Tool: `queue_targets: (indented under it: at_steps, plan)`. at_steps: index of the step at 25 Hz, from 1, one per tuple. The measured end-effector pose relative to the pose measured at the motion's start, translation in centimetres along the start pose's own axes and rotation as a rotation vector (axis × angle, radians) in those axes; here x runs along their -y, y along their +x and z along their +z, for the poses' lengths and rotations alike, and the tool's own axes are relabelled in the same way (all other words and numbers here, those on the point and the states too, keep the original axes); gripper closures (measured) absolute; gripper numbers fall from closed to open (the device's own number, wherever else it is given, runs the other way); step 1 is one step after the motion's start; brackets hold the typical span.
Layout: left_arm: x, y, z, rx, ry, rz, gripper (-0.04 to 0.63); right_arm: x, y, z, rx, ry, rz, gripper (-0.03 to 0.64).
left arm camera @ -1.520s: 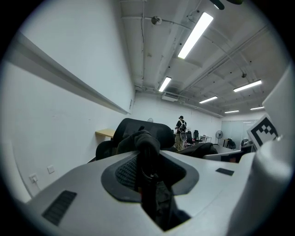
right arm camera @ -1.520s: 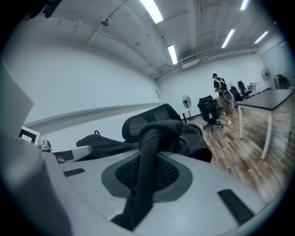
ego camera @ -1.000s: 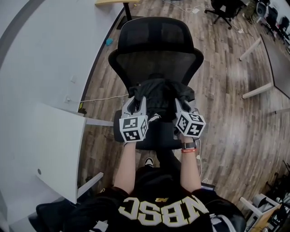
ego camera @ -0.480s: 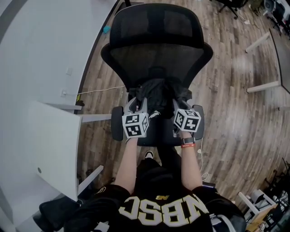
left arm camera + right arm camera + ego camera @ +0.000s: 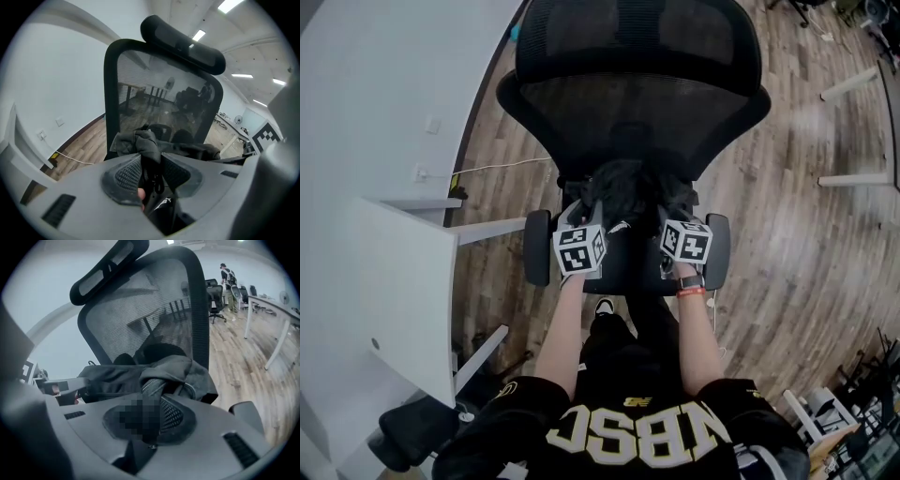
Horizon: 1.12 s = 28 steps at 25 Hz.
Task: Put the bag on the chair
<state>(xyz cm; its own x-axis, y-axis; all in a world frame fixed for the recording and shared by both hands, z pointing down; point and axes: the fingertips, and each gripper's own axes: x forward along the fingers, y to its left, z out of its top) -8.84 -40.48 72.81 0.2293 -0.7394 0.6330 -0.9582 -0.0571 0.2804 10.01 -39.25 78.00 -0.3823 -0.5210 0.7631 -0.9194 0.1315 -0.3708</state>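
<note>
Carried forward since a second ago, the bag (image 5: pixel 628 187) is now brought in over the seat of the chair (image 5: pixel 637 103), whose mesh back fills more of the head view than before. The bag is seen as a black, soft and crumpled bundle of fabric, with a zip running along its gathered folds, stretched between the two grippers just in front of the lower backrest. Whether it is resting on the seat cannot be told. In the left gripper view, a bunched fold of the bag (image 5: pixel 145 143) is pinched by the left gripper (image 5: pixel 151 164), its jaws set only narrowly apart. In the right gripper view, a zipped fold of the bag (image 5: pixel 164 369) is clamped by the right gripper (image 5: pixel 154 406), its jaws drawn almost together.
</note>
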Motion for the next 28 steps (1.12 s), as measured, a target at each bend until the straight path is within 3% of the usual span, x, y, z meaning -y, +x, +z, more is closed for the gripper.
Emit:
queue_targets:
  at_steps: [12,17,20,23,28]
  plan:
    - [-6.0,6.5,-8.3,-0.21,-0.087,0.112,0.458,5.6,6.4,-4.7,-0.165,0.022,-0.097,0.529]
    - [-7.2,9.1,-11.5,-0.277,-0.082,0.11,0.379,8.6,8.3,-6.2,-0.167,0.064,-0.174,0.509]
    - [-7.4,10.1,-12.3,-0.286,-0.107,0.097,0.239,9.2,8.9,-5.5,-0.129,0.094,-0.149,0.41]
    - [-7.9,9.7,-12.1,-0.256,-0.108,0.117,0.212,9.3,9.0,-5.3,-0.11,0.095,-0.142,0.303]
    - [-8.2,8.3,-11.6,-0.211,-0.146,0.13,0.198,10.0,7.5,-5.2,-0.068,0.063,-0.198,0.213]
